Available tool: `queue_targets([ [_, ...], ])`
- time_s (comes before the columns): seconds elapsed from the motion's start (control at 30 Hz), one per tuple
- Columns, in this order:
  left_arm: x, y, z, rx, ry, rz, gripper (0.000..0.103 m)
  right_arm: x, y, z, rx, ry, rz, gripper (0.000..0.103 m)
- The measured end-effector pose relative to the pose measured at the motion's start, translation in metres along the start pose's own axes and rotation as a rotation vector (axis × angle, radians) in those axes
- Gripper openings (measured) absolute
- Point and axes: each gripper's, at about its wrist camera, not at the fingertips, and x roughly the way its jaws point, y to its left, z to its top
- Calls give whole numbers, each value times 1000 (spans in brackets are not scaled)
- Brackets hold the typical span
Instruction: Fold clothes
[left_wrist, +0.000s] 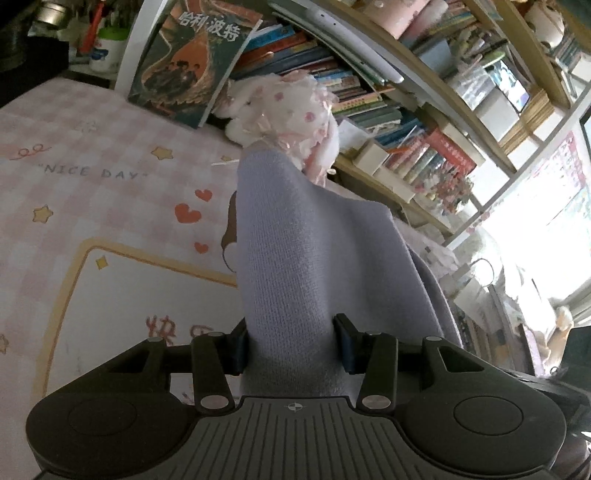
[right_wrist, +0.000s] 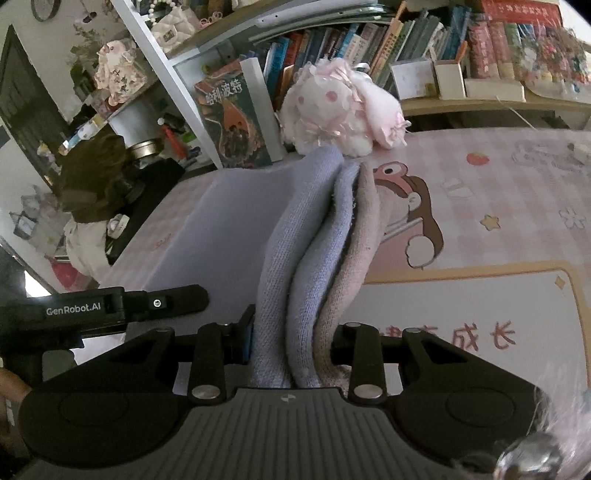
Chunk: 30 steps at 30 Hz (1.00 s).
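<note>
A lavender knit garment (left_wrist: 303, 258) rises from between the fingers of my left gripper (left_wrist: 293, 347), which is shut on it; the cloth stands lifted above the pink checked mat (left_wrist: 92, 206). In the right wrist view the same lavender garment (right_wrist: 291, 258) hangs in several folds with a pinkish layer on its right side, and my right gripper (right_wrist: 291, 347) is shut on that bunch. A flat part of the garment spreads over the mat to the left. The left gripper's black body (right_wrist: 110, 306) shows at the left edge of the right view.
A pink and white plush toy (right_wrist: 340, 110) lies at the back of the mat, next to a leaning book (right_wrist: 236, 118). Bookshelves (left_wrist: 406, 110) full of books stand behind. A white shelf post (right_wrist: 166, 70) and clutter lie at the far left.
</note>
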Motion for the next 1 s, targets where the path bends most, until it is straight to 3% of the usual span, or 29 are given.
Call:
queue_targets([
  [0.67,-1,-51,-33,39,15,47,44,-43,-42,-27,30,7,34,31],
  [1.0,-3,-27,-20,45,34,21,44,-39,-34,-29,37,-1,16,31],
])
